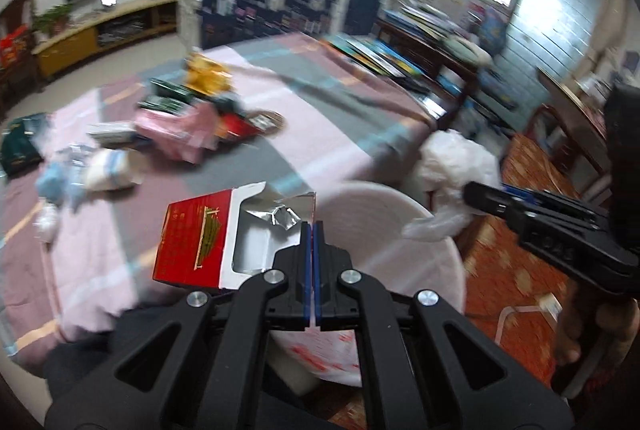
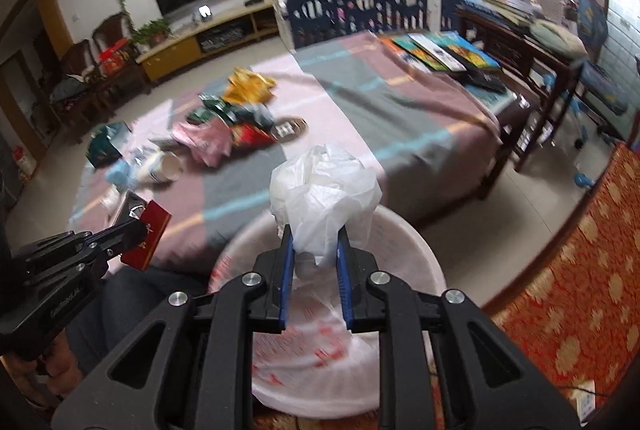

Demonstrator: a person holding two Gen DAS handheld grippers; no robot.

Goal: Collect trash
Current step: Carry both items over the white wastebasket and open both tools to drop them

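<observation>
Right under both grippers sits the white bin, lined with a white bag with red print, just off the near edge of the table.

The right gripper has its blue fingers squeezed on a crumpled white plastic bag. The bag puffs out above the fingers and hangs over the bin's mouth.

The left gripper has its fingers pressed tight together. They pinch the torn flap of an open red box with silver foil inside. The box hangs over the near edge of the table, just beside the bin. In the right wrist view the same box shows at the left gripper's tip, low on the left.

More trash lies farther off on the table's striped pink and grey cloth. Near the left edge are a white paper cup on its side, a pink wrapper, a green packet and a yellow wrapper. Books lie at the far right corner.
</observation>
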